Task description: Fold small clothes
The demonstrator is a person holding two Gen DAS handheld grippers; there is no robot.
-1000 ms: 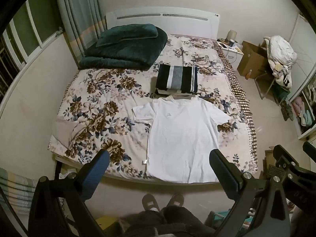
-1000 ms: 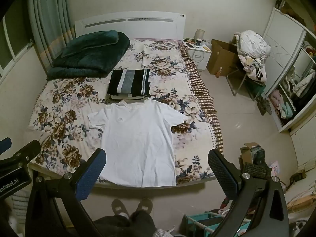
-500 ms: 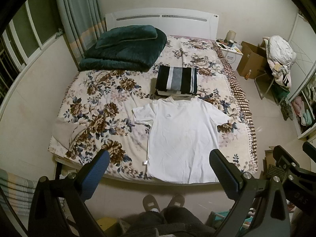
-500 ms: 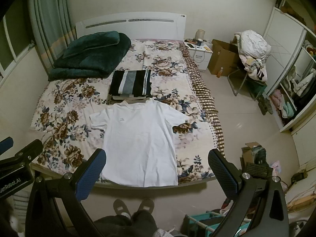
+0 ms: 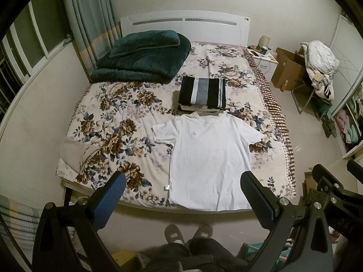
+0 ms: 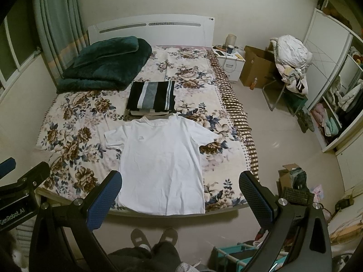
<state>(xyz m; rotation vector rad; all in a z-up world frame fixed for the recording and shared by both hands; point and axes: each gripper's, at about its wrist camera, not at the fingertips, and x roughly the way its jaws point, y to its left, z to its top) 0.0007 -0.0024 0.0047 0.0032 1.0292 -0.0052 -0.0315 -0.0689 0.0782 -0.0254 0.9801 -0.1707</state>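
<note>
White shirt [image 5: 209, 156], floral bedsheet [image 5: 118, 133]

nightstand [image 5: 263, 53] items too small to tell | shirt logo [image 5: 193, 133] perhaps unreadable; legs [image 6: 147, 249] cut off

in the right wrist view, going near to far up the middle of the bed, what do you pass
flat white short-sleeved t-shirt → folded black, grey and white striped garment pile → bare flowered bedsheet → white headboard
</note>
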